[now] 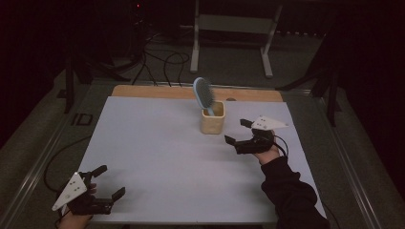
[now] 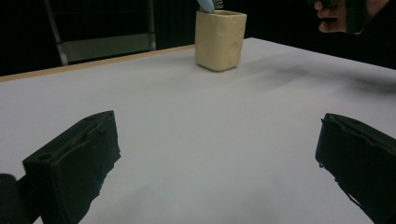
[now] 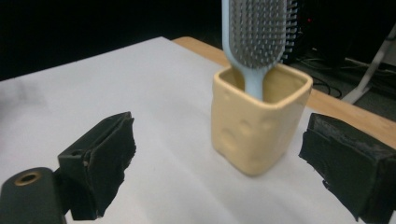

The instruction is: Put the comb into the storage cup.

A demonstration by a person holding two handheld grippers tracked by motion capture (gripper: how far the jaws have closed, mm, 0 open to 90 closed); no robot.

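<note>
Toward the table's far middle, the hairbrush [image 1: 203, 93] stands handle-down in the yellow cup [image 1: 212, 123], just beside the right gripper [image 1: 239, 131], whose jaws are spread and empty. Probably it should approach level, pinching the handle above the rim without tipping the cup; the left gripper [image 1: 111, 182] rests spread, well apart.

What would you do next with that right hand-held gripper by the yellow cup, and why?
Probably ease the right hand-held gripper forward around the pale yellow square cup. Its jaws stand open just short of it, with the light blue hairbrush standing handle-down inside.
</note>
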